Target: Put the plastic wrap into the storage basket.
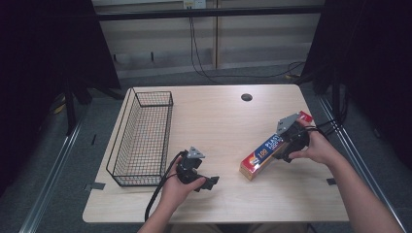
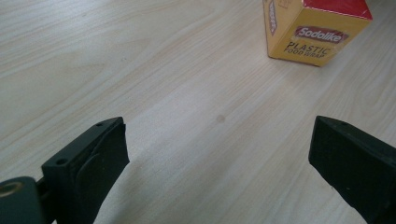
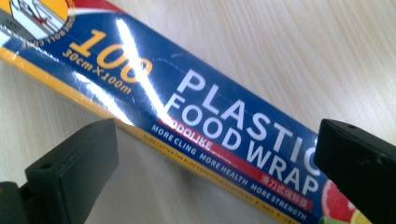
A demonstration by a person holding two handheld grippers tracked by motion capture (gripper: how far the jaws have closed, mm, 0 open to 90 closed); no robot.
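A long plastic food wrap box point(image 1: 265, 151) lies slantwise on the right half of the table; its blue printed top point(image 3: 219, 116) runs across the right gripper view and its yellow end point(image 2: 313, 32) faces the left gripper. My right gripper point(image 1: 286, 145) hovers right over the box's middle, jaws spread wide either side of it, pads point(image 3: 79, 163) clear of the cardboard. My left gripper point(image 1: 210, 182) rests low near the table's front, open, with bare wood between its fingers point(image 2: 100, 149), pointing toward the box's near end.
A black wire basket point(image 1: 141, 138) stands along the left side of the table. A round cable hole point(image 1: 246, 97) sits near the far edge. Cables trail from both grippers. Dark curtains flank the table.
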